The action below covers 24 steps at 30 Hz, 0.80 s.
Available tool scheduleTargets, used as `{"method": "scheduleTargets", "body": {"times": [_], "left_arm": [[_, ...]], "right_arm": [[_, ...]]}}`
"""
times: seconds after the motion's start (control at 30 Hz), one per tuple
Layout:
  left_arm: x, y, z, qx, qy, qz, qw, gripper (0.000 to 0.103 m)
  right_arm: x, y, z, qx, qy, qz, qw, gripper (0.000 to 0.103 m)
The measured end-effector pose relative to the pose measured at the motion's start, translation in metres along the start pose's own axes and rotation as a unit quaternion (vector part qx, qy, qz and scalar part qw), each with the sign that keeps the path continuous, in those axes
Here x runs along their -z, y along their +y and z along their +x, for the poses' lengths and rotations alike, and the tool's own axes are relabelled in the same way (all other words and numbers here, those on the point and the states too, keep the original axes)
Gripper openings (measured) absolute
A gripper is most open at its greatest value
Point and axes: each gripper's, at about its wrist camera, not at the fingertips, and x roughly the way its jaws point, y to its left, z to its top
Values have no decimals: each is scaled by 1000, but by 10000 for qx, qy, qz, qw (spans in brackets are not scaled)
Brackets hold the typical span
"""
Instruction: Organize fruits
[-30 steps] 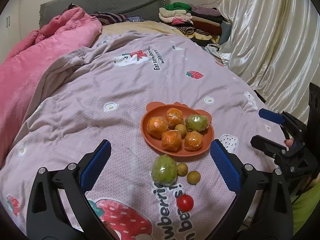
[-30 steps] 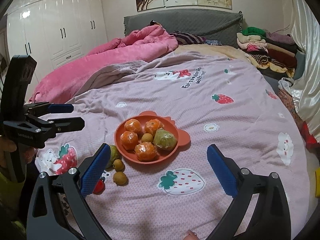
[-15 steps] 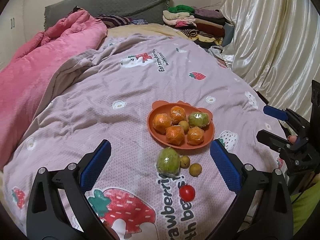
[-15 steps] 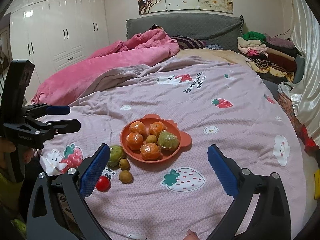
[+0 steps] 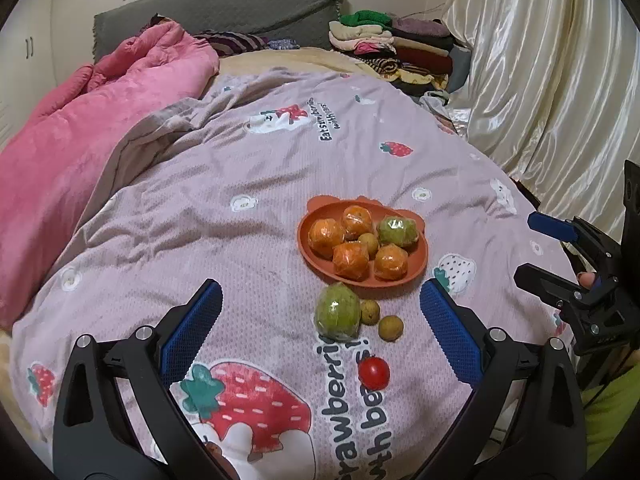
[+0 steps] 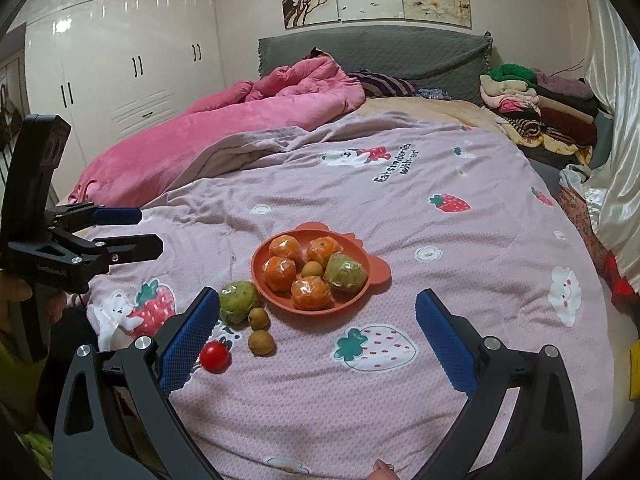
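Observation:
An orange plate (image 5: 416, 266) (image 6: 376, 276) on the bedspread holds several wrapped oranges (image 5: 326, 236), a wrapped green fruit (image 5: 397, 231) and a small brown fruit (image 5: 368, 242). Beside the plate lie a wrapped green fruit (image 5: 338, 312) (image 6: 239, 302), two small brown fruits (image 5: 391, 328) (image 6: 261, 342) and a red tomato (image 5: 374, 373) (image 6: 215, 356). My left gripper (image 5: 320, 320) is open and empty, short of the loose fruit; it also shows at the left of the right wrist view (image 6: 140, 232). My right gripper (image 6: 316, 324) is open and empty, and shows at the right of the left wrist view (image 5: 536, 246).
A pink duvet (image 5: 100, 120) is bunched at the far left of the bed. Folded clothes (image 5: 392, 40) are stacked at the headboard end. Pale curtains (image 5: 552, 80) hang along the right side. White wardrobes (image 6: 120, 60) stand at the left.
Both grippers have drawn back and risen a little, so plate and loose fruit sit farther away and higher in both views. Nothing was picked up.

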Motion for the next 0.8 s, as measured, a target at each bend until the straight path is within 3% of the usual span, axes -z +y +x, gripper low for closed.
{"method": "scheduleTargets", "body": {"times": [0.8], "left_arm": [[45, -16, 18, 67, 487, 175, 9986, 93]], "right_arm": [[26, -1, 20, -165, 358, -40, 9992, 98]]}}
